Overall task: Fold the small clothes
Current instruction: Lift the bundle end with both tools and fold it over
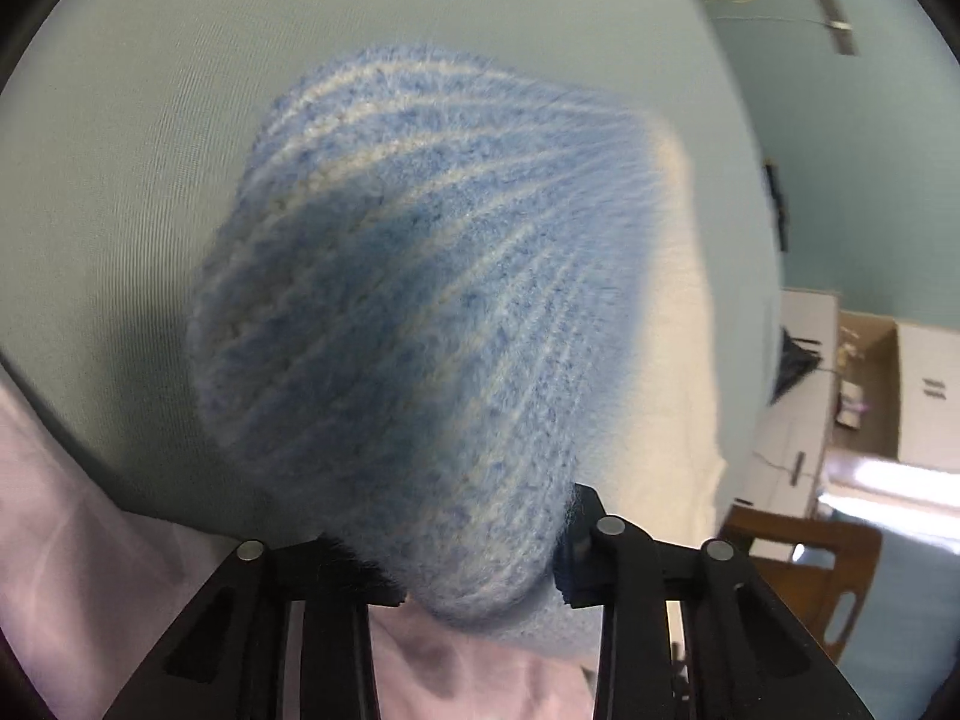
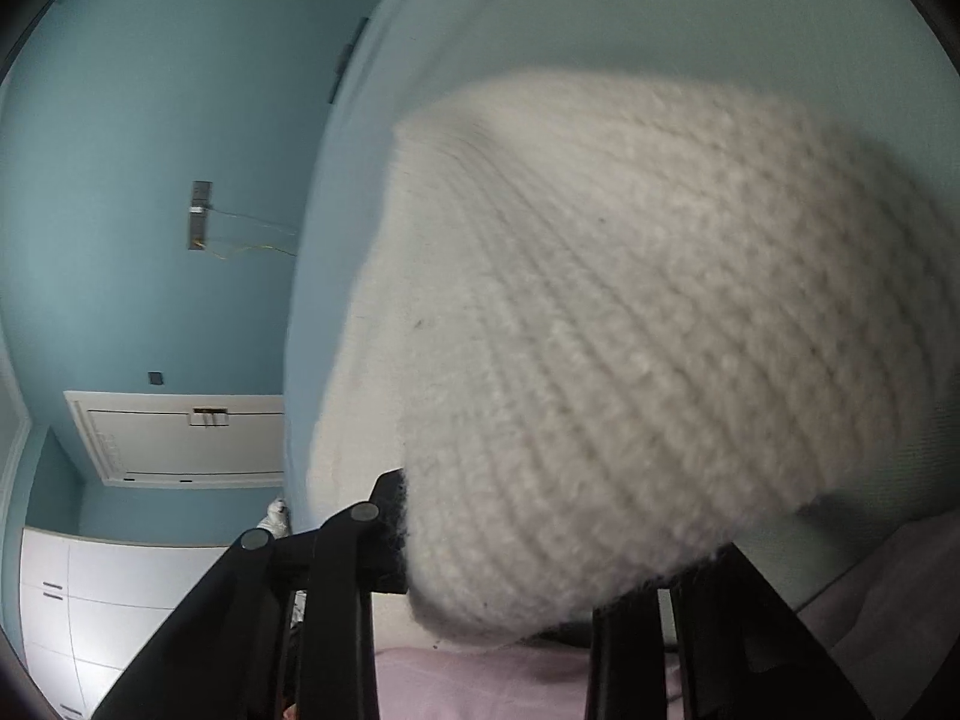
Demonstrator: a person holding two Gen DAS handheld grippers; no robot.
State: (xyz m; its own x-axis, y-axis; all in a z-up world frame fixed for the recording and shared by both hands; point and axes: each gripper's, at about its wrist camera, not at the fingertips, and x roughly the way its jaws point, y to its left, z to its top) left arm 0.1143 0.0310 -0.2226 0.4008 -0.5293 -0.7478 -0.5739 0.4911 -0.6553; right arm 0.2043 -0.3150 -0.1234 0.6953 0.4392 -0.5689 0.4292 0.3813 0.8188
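Left wrist view: the left gripper [image 1: 480, 564] pinches the near edge of a blue and white knitted hat [image 1: 420, 300]. Both black fingers [image 1: 585, 540] press into the fuzzy wool, and the hat bulges out between them. From the gripper the hat spreads away and fills the middle of the picture, its ribs fanning outward. A cream knitted piece [image 1: 678, 330] shows along the right side of the blue hat, touching it; whether it is a second item or part of the same one cannot be told. Behind the hat lies a pale green sheet [image 1: 150, 150]. Below the hat, next to the gripper, is pink cloth [image 1: 90, 570]. Right of the hat, well apart, stand a cardboard box [image 1: 870, 390] and a wooden chair [image 1: 798, 564]. The picture is blurred.

Right wrist view: the right gripper [image 2: 528, 570] pinches the near edge of a cream knitted hat [image 2: 630, 330]. The left finger [image 2: 390, 516] presses against the wool; the right finger is partly covered by the knit. The hat spreads from the gripper up and to the right, over the same pale green sheet [image 2: 600, 12]. Pink cloth [image 2: 468, 684] lies under the hat's near edge. Left of the hat, well apart, are a blue wall [image 2: 150, 150] and white cupboards [image 2: 120, 600].
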